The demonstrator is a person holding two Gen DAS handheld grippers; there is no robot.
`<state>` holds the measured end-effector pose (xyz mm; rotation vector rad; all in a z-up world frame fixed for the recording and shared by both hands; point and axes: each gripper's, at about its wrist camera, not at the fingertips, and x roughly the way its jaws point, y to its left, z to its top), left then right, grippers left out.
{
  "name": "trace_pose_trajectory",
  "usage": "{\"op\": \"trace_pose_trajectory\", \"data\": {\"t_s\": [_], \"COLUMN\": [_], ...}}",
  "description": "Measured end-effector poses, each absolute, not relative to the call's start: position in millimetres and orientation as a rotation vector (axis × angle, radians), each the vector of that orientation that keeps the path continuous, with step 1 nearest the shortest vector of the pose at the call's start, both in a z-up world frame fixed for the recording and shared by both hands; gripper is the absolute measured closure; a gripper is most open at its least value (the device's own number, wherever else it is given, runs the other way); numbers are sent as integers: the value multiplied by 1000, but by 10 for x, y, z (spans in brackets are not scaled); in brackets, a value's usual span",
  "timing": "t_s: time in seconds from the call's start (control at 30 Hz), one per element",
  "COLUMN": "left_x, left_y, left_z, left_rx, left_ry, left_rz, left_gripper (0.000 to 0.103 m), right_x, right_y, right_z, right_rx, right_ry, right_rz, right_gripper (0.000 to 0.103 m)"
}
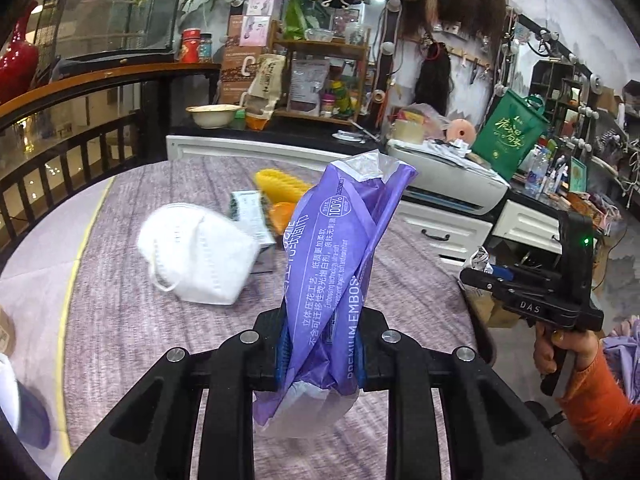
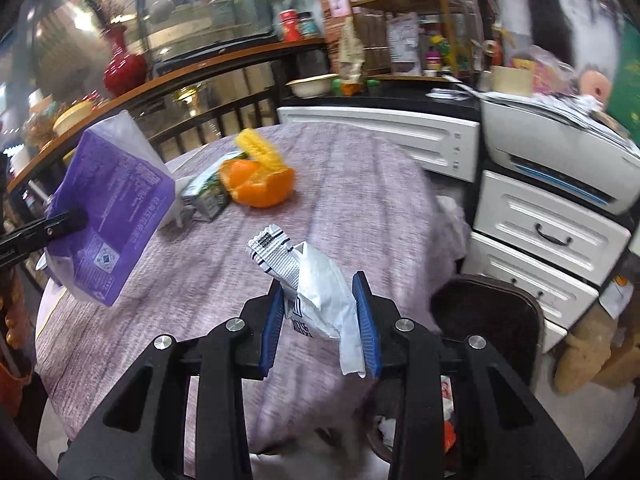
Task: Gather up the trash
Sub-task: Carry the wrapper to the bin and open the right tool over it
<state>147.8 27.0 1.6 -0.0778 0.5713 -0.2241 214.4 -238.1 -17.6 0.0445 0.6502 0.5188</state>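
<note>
Now | left tongs (image 1: 320,354) pinching purple tissue wrapper (image 1: 336,264) | right tongs (image 2: 320,320) clamped on white crumpled packet (image 2: 320,292)

Both tongs are matte black plastic with angular, hollowed-out linkage arms, each arm pinned by round silver screws. The left tongs (image 1: 320,354) and the right tongs (image 2: 320,320) carry ribbed blue pads (image 2: 366,312) on the inner faces of their fingers. Seen from the left wrist, the right tongs' body has a pistol-style handle, white "DAS" lettering and a small green light. The hand (image 1: 560,346) on it shows bare skin and an orange sleeve (image 1: 600,400).
</note>
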Motion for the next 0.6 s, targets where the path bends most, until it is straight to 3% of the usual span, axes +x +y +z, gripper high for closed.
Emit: {"op": "trace_pose_trajectory", "data": {"t_s": [0.3,0.6], "left_x": [1592,1674], "left_y": [-252,-595], "left_z": [70,71], "left_rx": [-66,-41], "left_ry": [561,571], "left_rz": [-337,-407], "left_gripper": [79,79], "right_x": [2171,2507], "right_y": [-3022,-3357], "right_z": [-326,-899], "right_rx": [86,132], "right_ry": [657,799], "right_rz": [346,203], "right_gripper": [68,68]}}
